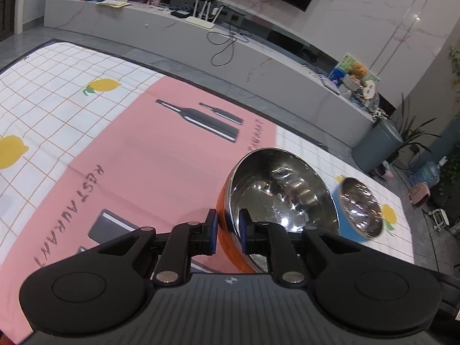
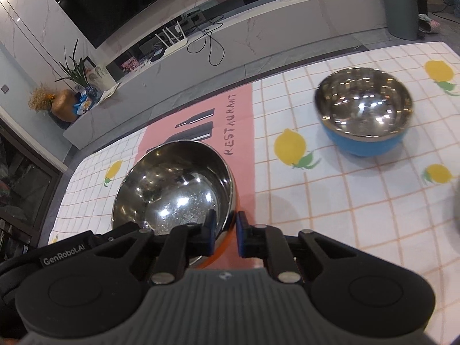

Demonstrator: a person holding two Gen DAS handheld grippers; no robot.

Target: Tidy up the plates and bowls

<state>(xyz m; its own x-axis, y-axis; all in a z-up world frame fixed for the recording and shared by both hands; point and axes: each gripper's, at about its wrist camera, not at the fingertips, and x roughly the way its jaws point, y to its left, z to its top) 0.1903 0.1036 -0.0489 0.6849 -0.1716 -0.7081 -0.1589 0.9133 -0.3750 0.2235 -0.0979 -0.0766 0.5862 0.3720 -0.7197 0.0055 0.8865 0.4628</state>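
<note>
1. Orange bowl (image 1: pixel 276 198): steel-lined, orange outside. It fills the lower centre-right of the left wrist view and the lower centre-left of the right wrist view (image 2: pixel 175 189), over the pink panel of the tablecloth (image 1: pixel 86 92).
2. Left gripper (image 1: pixel 227 231): the two blue pads straddle the near rim of the orange bowl, one outside the wall and one inside. It appears closed on the rim, though a thin gap on the outer side leaves firm contact uncertain.
3. Right gripper (image 2: pixel 225 234): its pads straddle the same bowl's rim at another point, one inside and one outside. The outer pad stands slightly clear of the wall, so whether it is clamped cannot be told.
4. Blue bowl (image 1: pixel 359 210): steel-lined and upright on the checked cloth, at right of the left wrist view and upper right of the right wrist view (image 2: pixel 363 115), well apart from the orange bowl.
5. Step in hand, as judged: carrying the orange bowl toward the blue bowl for nesting.
6. Handling advice: keep both pads square to the wall and well down over the rim. Polished steel probably slips, so lift evenly from both sides.
7. Orientation: the orange bowl is round, so it has no long axis. In the left wrist view its mouth tips up and toward the camera; in the right wrist view it looks nearly level.
8. Caution: the blue bowl looks smaller, so it may belong inside the orange bowl.
</note>
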